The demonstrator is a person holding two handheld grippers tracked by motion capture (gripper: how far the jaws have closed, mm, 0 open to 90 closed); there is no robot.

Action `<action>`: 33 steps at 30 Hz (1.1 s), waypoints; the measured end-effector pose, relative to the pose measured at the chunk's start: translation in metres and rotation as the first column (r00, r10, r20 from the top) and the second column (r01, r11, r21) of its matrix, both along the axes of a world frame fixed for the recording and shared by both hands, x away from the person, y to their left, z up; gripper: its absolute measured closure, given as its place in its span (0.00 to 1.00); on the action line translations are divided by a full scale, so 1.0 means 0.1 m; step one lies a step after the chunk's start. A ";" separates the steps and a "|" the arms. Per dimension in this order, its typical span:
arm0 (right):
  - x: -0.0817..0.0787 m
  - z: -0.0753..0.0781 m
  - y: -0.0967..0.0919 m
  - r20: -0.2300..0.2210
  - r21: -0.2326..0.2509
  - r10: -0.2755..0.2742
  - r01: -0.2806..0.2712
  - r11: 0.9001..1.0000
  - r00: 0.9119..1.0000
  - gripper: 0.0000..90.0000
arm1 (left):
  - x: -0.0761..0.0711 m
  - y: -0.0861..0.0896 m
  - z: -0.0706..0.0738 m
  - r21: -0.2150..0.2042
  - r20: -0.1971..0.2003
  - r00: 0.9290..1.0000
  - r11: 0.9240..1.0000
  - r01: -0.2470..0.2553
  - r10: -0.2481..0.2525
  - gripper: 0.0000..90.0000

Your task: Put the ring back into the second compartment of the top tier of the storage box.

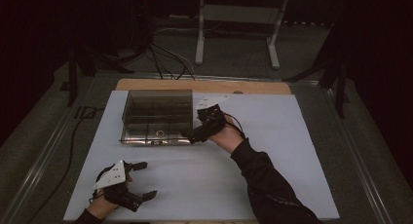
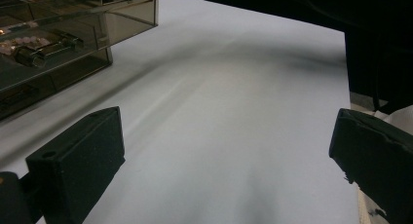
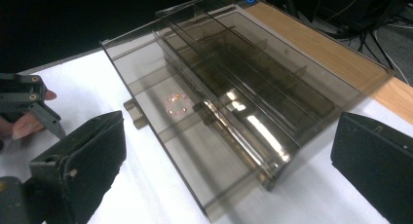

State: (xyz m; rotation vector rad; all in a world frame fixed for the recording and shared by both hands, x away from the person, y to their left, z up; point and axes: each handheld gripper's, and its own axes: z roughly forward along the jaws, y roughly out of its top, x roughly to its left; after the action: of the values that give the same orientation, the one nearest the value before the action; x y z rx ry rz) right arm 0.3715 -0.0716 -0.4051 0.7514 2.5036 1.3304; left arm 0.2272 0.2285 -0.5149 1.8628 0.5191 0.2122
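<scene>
Claws first: my left gripper (image 1: 139,181) rests wide open and empty near the table's (image 1: 272,136) front edge. Smoky drawer box (image 1: 157,116) sits mid-table; my right gripper (image 1: 191,135), spread and empty, hovers at its front corner. I'd square up on a drawer handle (image 3: 132,112) before closing.

One smoky clear drawer box (image 1: 157,116) on the white mat (image 1: 272,151) — just the one. Two grippers out there — left gripper (image 1: 141,181), right gripper (image 1: 191,135). One beaded ring (image 3: 176,104) inside.
</scene>
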 end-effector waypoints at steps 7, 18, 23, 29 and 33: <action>-0.05 -0.03 -0.22 0.007 0.002 -0.030 0.030 1.000 1.000 0.00 | 0.00 0.00 0.00 0.001 0.000 1.000 1.000 0.001 -0.001 0.01; -0.15 -0.21 -0.61 0.003 0.010 -0.077 0.077 0.997 0.997 0.00 | 0.00 0.00 0.00 0.005 0.001 1.000 1.000 0.001 -0.001 0.01; -0.19 -0.34 -0.76 -0.007 0.002 -0.089 0.089 0.996 0.996 0.00 | 0.00 0.00 0.00 0.003 0.001 1.000 1.000 0.000 0.000 0.01; -0.26 -0.48 -0.92 -0.026 0.003 -0.102 0.103 0.995 0.994 0.00 | 0.00 0.00 0.00 0.002 0.002 1.000 1.000 0.000 0.000 0.01; -0.32 -0.60 -1.01 -0.032 -0.010 -0.107 0.106 0.994 0.994 0.00 | 0.00 0.00 0.00 0.003 0.001 1.000 1.000 0.001 -0.001 0.01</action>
State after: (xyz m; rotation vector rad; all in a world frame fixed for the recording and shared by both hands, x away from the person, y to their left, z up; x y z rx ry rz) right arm 0.3395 -0.1727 -0.4652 0.8978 2.4542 1.2808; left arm 0.2270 0.2284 -0.5146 1.8652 0.5173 0.2135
